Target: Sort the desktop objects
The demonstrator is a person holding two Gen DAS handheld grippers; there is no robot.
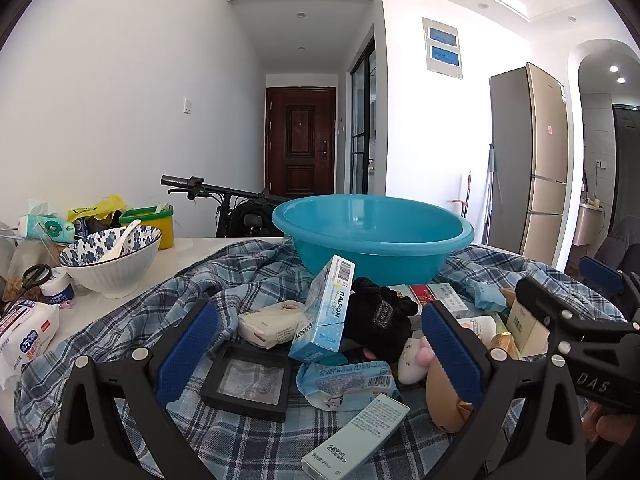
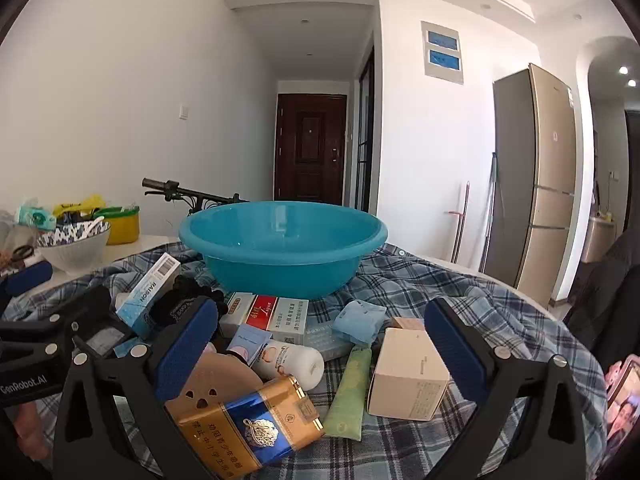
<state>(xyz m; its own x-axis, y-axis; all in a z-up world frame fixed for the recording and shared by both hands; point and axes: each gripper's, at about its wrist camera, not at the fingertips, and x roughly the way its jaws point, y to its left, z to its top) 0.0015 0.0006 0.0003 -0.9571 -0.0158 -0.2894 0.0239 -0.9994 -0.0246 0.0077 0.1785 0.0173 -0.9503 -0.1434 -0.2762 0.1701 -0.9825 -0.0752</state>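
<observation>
The pile of small boxes (image 2: pixel 408 376), tubes and packets lies just ahead of both tools on the plaid-covered worktop (image 2: pixel 460 280), before the empty basin (image 2: pixel 280 240). They look light; cartons are stiff, best pinched across flat sides. The left tool (image 1: pixel 320 344) and right tool (image 2: pixel 320 344) stand wide apart, holding nothing.

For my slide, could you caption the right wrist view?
Open right gripper above boxes and tubes on plaid cloth, before a teal basin.

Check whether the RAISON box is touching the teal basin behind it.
Cannot tell. In the left wrist view the RAISON box overlaps the teal basin, but neither view shows a contact or gap plainly.
</observation>
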